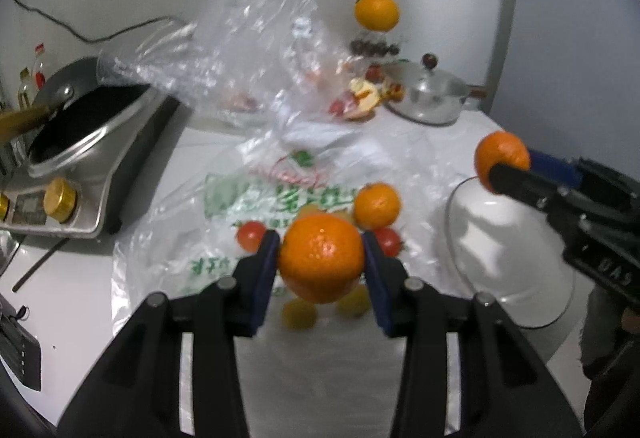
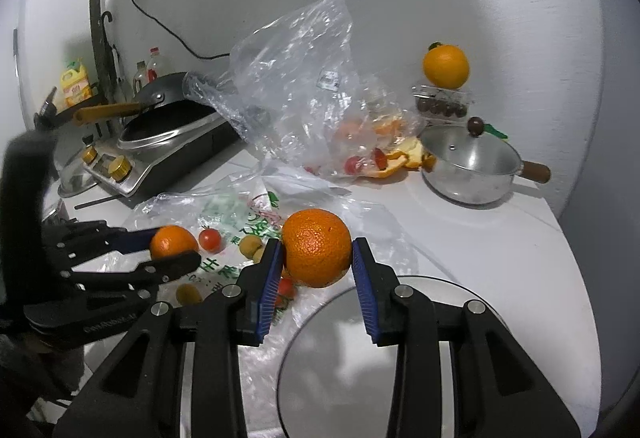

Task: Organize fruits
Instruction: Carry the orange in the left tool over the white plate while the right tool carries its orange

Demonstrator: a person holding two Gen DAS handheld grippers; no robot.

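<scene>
My left gripper (image 1: 321, 256) is shut on an orange (image 1: 321, 258) and holds it above a printed plastic bag (image 1: 240, 198). It shows in the right wrist view (image 2: 176, 252) with that orange (image 2: 172, 240). My right gripper (image 2: 316, 258) is shut on another orange (image 2: 317, 248) above the rim of a white plate (image 2: 460, 378). It shows in the left wrist view (image 1: 500, 168) with its orange (image 1: 502, 158), above the plate (image 1: 512, 262). On the bag lie a third orange (image 1: 377, 205), cherry tomatoes (image 1: 251, 236) and small yellow fruits (image 1: 299, 313).
An induction cooker (image 1: 80, 174) with a black pan (image 1: 80, 110) stands on the left. A crumpled clear bag (image 2: 292, 86) with fruit and peel lies at the back. A steel pot with lid (image 2: 468, 166) stands back right, behind it an orange (image 2: 446, 66) on a fruit box (image 2: 442, 104).
</scene>
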